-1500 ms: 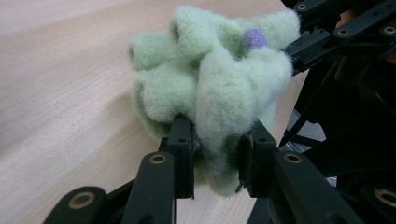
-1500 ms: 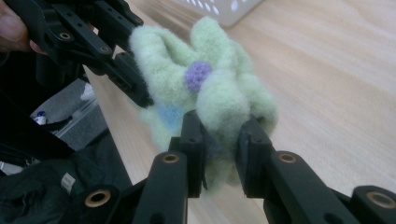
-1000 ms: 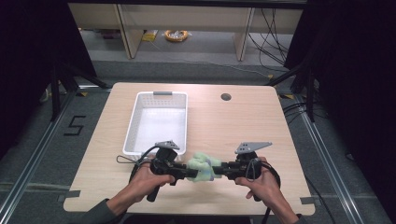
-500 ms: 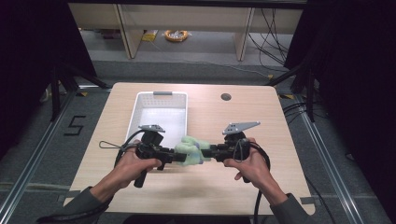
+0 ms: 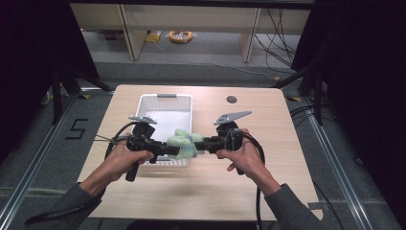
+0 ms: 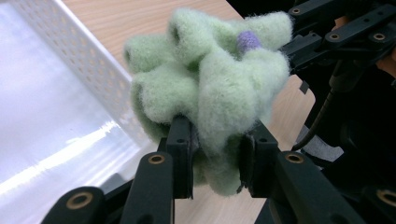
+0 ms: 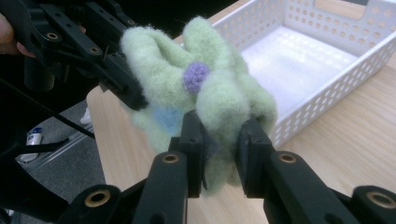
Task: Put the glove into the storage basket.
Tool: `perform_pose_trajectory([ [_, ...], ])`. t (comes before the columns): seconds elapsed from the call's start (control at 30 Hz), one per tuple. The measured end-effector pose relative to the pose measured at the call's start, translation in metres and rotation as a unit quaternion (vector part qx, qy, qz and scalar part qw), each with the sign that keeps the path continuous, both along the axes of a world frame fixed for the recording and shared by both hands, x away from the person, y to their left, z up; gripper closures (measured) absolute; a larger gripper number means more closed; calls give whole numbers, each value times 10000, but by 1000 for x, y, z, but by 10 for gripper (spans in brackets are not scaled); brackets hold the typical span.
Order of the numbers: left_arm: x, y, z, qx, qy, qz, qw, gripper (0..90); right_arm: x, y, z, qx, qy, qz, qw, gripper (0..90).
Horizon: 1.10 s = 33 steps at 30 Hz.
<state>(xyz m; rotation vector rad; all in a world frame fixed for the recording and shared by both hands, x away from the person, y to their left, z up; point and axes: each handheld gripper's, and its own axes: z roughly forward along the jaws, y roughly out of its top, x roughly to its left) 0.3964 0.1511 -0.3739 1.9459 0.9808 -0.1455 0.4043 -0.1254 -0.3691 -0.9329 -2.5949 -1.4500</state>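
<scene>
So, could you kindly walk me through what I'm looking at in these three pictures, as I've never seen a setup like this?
No robot here: a person holds a hand-operated two-jaw gripper in each hand. The high view looks down from above the person's side of the wooden table. The other two pictures come from small cameras riding on each gripper, looking along its black jaws. On the table stands a white perforated basket. The left gripper and the right gripper both pinch the same fluffy green fabric item, with purple and blue spots, from opposite sides, holding it in the air at the basket's near corner.
</scene>
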Motion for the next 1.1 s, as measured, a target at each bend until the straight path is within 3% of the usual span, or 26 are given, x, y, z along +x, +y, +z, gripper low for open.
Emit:
perform_pose_trajectory([
  [0.13, 6, 7, 2, 7, 4, 60, 10000, 688, 7, 8, 5, -12, 27, -43, 10000, 752],
  [0.17, 7, 9, 3, 29, 6, 78, 10000, 688, 9, 10, 4, 10, -66, -21, 10000, 752],
  [0.4, 24, 24, 1, 102, 158, 107, 9998, 686, 25, 27, 4, -101, -11, 16, 9999, 752],
  [0.83, 52, 54, -28, 145, 652, 490, 9966, 683, 59, 63, -20, -258, 453, -25, 9986, 752],
  [0.93, 58, 61, -35, 349, 701, 426, 9960, 682, 65, 72, -28, -303, 563, -46, 9979, 752],
  [1.1, 65, 68, -50, 366, 983, 521, 9931, 681, 75, 83, -43, -452, 699, -87, 9965, 751],
])
